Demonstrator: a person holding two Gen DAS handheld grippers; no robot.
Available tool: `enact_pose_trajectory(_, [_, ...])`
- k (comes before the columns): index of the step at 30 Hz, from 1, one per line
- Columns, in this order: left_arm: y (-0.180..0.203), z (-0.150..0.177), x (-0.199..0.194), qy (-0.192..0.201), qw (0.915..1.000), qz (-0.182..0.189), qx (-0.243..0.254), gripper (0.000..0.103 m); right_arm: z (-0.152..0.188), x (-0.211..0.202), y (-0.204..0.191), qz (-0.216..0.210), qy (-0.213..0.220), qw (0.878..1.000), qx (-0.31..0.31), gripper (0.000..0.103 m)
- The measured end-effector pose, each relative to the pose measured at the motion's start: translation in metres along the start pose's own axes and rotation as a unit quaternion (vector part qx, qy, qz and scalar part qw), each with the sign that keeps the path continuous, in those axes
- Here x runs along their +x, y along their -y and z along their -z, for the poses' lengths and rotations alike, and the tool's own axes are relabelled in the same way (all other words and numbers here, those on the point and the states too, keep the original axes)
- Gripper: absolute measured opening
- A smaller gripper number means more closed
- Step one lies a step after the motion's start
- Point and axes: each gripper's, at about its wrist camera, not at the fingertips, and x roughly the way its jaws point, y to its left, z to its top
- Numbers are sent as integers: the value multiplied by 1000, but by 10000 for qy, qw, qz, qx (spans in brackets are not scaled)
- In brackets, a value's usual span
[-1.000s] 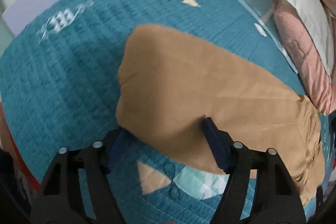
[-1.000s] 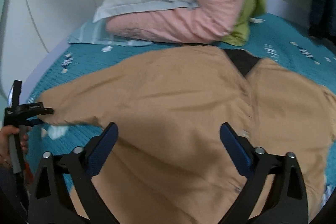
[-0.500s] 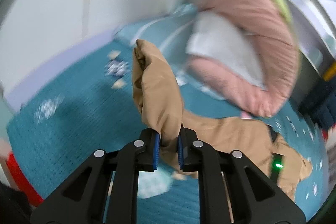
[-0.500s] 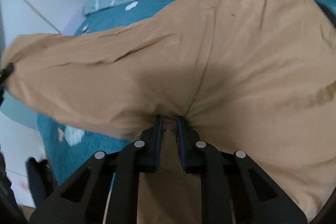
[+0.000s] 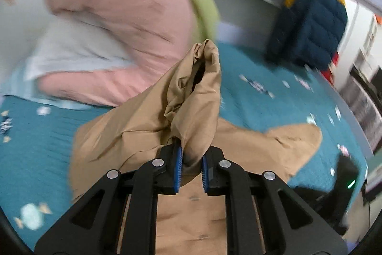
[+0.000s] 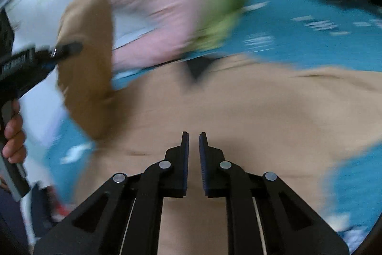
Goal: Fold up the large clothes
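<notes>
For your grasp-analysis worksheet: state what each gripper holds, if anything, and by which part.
The left gripper is shut on a bunched sleeve end of the tan garment, lifted off the bed. The right gripper is nearly closed above the cloth; whether it pinches any cannot be told.

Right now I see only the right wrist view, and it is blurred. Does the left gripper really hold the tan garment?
Observer: Yes. In the left wrist view the left gripper is shut on a bunched fold of the tan garment. The fold stands up above the teal bedspread.
Operator: Which part of the garment is that fold?
Observer: It looks like a sleeve. A dark cuff opening shows beyond the fingertips.
Operator: Is something else beyond the garment?
Observer: A navy and yellow puffer jacket is at the far side of the bed, apart from the garment.
</notes>
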Motion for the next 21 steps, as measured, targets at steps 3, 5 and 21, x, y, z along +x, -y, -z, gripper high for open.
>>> enact_pose_trajectory(3, [46, 12, 52, -402, 9989, -64, 239, 13, 6, -28, 86, 651, 207, 9949, 741, 13])
enact_pose_trajectory(5, [62, 25, 81, -658, 9972, -141, 313, 13, 15, -44, 136, 920, 406, 9880, 1171, 14])
enact_pose_trajectory(21, [153, 58, 114, -849, 9927, 47, 850, 56, 8, -63, 316, 950, 1127, 9280, 3421, 56])
